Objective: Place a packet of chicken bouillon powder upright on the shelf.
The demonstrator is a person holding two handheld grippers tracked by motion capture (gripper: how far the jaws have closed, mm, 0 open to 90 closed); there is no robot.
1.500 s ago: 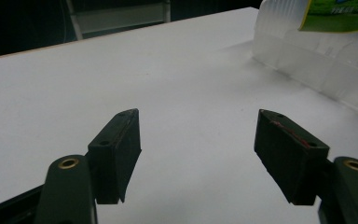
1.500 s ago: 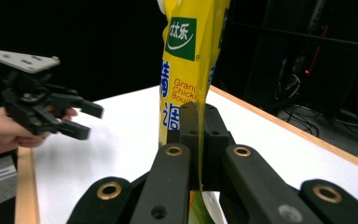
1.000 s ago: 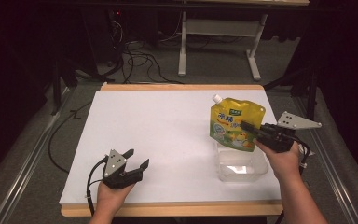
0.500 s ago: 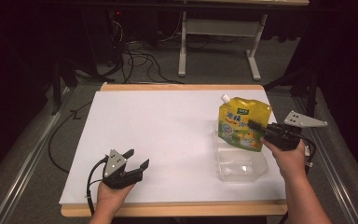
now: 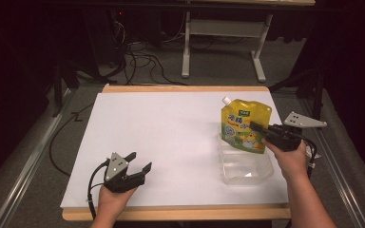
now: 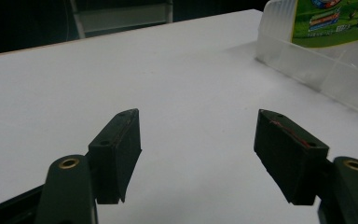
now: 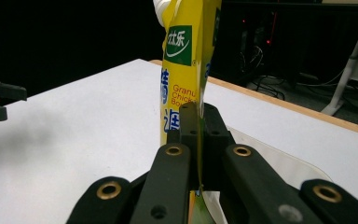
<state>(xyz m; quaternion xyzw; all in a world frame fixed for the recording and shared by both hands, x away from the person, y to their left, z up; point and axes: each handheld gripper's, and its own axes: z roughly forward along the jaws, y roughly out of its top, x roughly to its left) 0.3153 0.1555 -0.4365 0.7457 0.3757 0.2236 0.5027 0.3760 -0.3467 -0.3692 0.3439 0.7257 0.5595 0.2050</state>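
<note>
White table (image 5: 171,123), left gripper (image 5: 136,167) jaws wide and empty, right gripper (image 5: 255,126) jaws clamping yellow pouch (image 5: 245,123) over clear tray (image 5: 247,171)

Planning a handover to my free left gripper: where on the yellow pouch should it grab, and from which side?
Probably the bare left edge of the yellow pouch, below the white spout, approached from the table's open left. It hangs upright over the clear tray, and the right gripper already pinches its right edge.

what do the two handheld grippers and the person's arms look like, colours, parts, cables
Both grippers are black, with two flat blocky jaws on arms pinned by brass-coloured rivets. The left gripper carries a grey three-cornered plate on top and trails a black cable looping off the table edge. The right gripper has a similar grey plate sticking out sideways and a cable at the wrist. Forearms are bare, no sleeves visible.
</note>
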